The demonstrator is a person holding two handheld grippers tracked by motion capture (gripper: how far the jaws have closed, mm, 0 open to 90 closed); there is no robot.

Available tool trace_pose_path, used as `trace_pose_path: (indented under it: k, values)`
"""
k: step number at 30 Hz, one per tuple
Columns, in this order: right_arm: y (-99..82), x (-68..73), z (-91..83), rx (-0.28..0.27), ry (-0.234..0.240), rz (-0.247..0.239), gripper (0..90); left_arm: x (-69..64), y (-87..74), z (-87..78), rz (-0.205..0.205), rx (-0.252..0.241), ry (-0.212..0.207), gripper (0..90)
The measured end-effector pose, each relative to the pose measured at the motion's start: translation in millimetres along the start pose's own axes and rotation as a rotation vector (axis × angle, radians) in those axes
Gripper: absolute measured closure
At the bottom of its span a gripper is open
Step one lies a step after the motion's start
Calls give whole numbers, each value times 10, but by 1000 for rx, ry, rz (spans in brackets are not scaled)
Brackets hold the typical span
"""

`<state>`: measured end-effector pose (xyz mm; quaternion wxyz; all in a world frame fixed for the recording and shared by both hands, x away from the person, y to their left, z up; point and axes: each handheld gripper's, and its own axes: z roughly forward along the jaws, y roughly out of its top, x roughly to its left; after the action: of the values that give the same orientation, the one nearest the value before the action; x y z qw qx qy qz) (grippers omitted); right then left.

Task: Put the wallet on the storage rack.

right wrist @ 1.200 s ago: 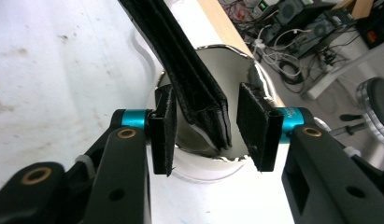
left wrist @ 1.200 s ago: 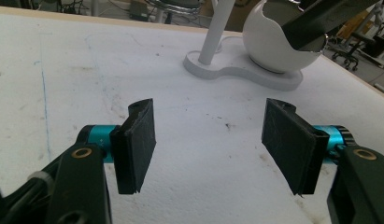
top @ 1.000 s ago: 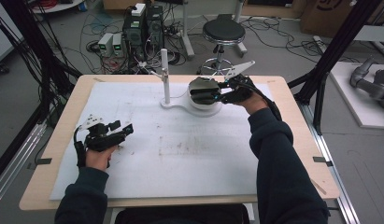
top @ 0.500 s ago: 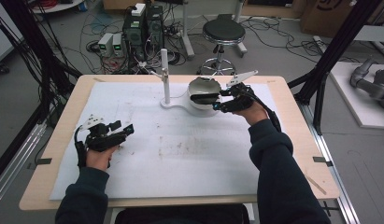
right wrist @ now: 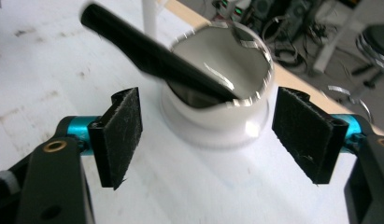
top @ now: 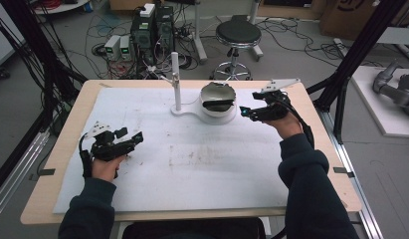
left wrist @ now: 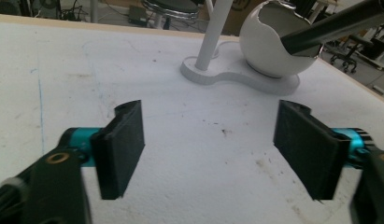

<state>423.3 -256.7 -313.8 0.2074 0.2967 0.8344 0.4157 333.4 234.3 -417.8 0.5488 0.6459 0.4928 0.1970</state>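
White bowl [right wrist: 217, 84] is sitting on its white stand [top: 204, 112] just ahead of the right tongs [right wrist: 206, 135], black utensil [right wrist: 147, 51] leaning inside. Right tongs are gaping wide, gripping nothing, likely lining up for the utensil handle. Left tongs [left wrist: 213, 149] are idling well apart over bare counter [top: 192, 164], also wide open, empty.

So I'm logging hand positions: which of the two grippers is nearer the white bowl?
The right gripper, beside the white bowl at the table's far side. The left gripper sits well away, toward the near left.
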Motion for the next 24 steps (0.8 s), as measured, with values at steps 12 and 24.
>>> trace_pose_path:
  k: [12, 24]
  values:
    - [-774, 104, -351, 3, -138, 96, 217, -75, 46, 3, 114, -44, -32, 194]
    - [-1183, 120, -488, -39, -175, 167, 213, -77, 70, -8, 111, -48, -19, 194]
